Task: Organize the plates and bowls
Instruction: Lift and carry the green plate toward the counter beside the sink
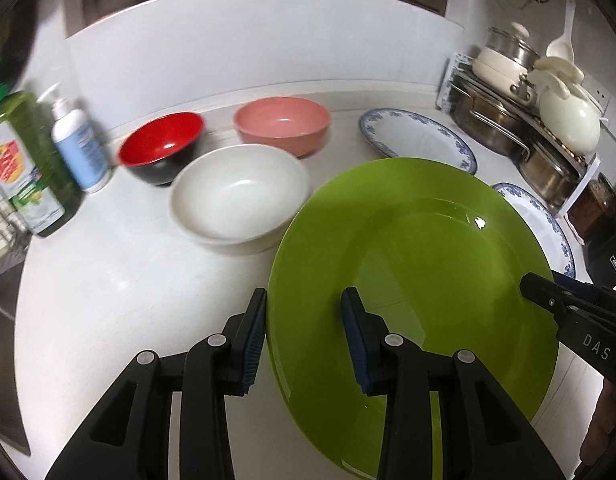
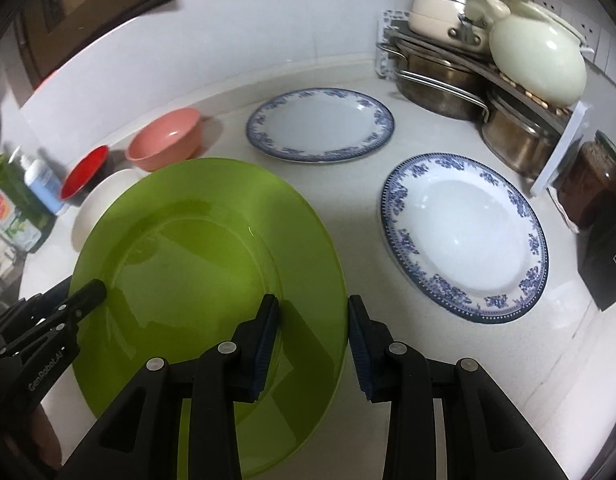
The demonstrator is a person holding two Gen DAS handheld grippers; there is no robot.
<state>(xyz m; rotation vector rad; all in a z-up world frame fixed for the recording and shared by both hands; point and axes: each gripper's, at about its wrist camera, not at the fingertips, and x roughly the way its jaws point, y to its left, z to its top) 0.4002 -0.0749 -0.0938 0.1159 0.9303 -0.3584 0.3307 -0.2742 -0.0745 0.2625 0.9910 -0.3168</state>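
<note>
Above the white counter (image 2: 212, 120), between the two grippers, hangs the green plate (image 1: 411, 280), tilted and clear of the surface. Left gripper (image 1: 304, 340) has the plate's left rim between its blue pads, one finger under the edge and one on the upper face; right gripper (image 2: 313, 348) clamps the opposite rim the same way. Both look clenched on the plate, though the fisheye bend makes the exact pad contact hard to judge.

Just behind the plate's left side sits the white bowl (image 1: 240, 196), with the red bowl (image 1: 162, 146) and the pink bowl (image 1: 283, 124) beyond it near the wall, each standing apart and upright. To the right lie two blue-patterned plates flat on the counter: the far plate (image 2: 319, 124) toward the wall and the near plate (image 2: 463, 232) closer to the front edge, well apart from the green one.

Further out, a rack of steel pots (image 2: 439, 80) fills the right corner with a pale lidded pot (image 2: 535, 60) on top. A green bottle (image 1: 24, 164) and a pump bottle (image 1: 80, 144) stand at the far left.
</note>
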